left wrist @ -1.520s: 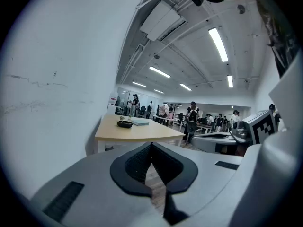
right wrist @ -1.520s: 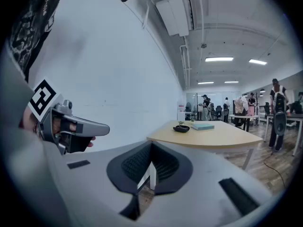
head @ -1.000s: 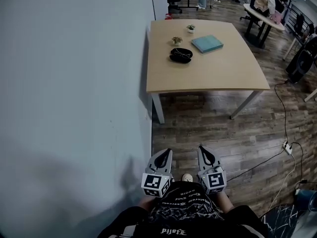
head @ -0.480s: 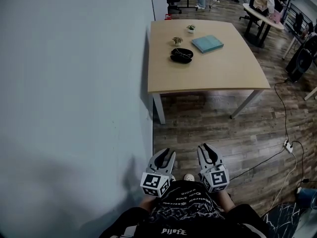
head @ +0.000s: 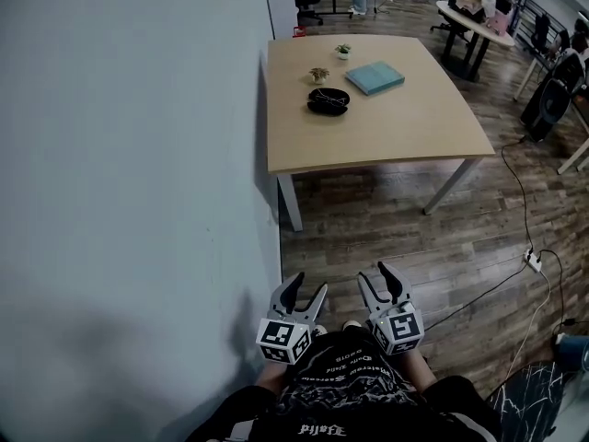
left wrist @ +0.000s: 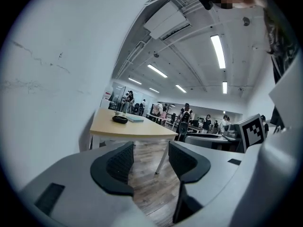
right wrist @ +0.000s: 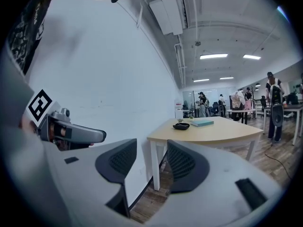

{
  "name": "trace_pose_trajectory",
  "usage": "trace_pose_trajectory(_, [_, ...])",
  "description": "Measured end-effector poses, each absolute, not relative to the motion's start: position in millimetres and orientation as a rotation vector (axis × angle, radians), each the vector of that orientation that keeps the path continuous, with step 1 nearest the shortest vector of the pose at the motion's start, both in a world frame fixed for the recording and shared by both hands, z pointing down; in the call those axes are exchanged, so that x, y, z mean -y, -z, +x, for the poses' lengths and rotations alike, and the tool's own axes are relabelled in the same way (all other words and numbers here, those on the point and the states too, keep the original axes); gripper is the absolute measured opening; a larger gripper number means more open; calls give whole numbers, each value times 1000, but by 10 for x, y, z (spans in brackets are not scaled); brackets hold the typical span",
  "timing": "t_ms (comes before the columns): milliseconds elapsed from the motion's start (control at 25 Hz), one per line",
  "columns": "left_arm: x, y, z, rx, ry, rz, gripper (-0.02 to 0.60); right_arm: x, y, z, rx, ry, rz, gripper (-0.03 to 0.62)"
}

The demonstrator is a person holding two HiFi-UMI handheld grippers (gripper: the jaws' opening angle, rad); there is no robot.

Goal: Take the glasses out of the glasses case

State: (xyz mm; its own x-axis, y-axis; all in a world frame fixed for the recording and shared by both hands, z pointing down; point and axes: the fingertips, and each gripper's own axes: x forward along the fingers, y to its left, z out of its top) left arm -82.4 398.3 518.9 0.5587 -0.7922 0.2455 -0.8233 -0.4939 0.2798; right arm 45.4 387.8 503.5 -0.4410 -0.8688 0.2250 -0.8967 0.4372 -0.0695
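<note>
Low at the bottom edge of the head view, tight against a dark printed shirt (head: 336,385): left hand-held gripper (head: 306,290) and right hand-held gripper (head: 382,282), side by side and near each other, marker cubes facing up, both aimed forward over the wood-plank floor (head: 386,219). Left jaws: spread wide, having just been opening; nothing between the ribbed pads, only floor and a distant table leg (left wrist: 162,160) seen through the gap. Right jaws: likewise spread wide, having just been opening; gap empty, neither pad touching anything. Well apart from both, farther up the head view: pale wooden tabletop (head: 396,127) on white legs, left side close along the grey wall (head: 138,155). On that tabletop, toward the wall side: dark oval glasses case (head: 328,100), lying flat, untouched by either gripper. Contents too small to make out; lid state likewise unclear. Just beyond the case: small potted plant (head: 319,75) near it, second small potted plant (head: 343,51) closer to the far edge. To the right of the case and apart from it: flat teal book (head: 375,77). On the floor to the right of the table: white power strip (head: 532,260).
</note>
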Motion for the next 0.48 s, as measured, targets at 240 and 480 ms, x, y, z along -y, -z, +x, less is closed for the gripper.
trace_pose_trajectory(240, [-4007,-5274,-953,1325,-107,2417,237,-3965,-5184,395,2520,-337,1588,212])
trace_pose_trajectory(480, [-3873,-5401,-1025,1348,-90,2374,238,-3790,-5293,320,2543,-367,1525,212])
